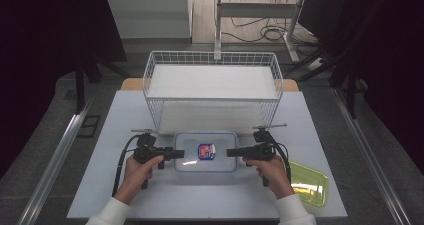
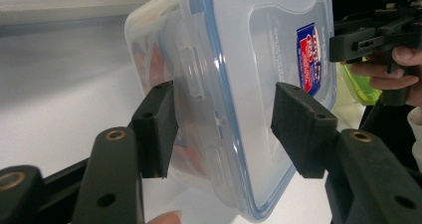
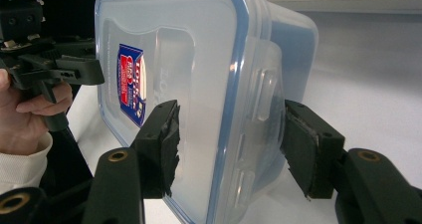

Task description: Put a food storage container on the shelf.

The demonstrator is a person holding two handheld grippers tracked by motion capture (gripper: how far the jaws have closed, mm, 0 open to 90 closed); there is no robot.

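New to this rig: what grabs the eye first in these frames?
The clear plastic container with a blue-rimmed lid at the table's near middle, flanked by the left gripper and right gripper, each straddling one short end with its jaws around a lid latch. Behind it stands a big white wire basket, and a yellow-green tray lies by the right hand.

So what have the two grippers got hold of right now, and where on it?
Both bracket the lidded plastic container at its short ends: left gripper and right gripper straddle the lid edge and latch, jaws above and below. Firm pad contact cannot be told.
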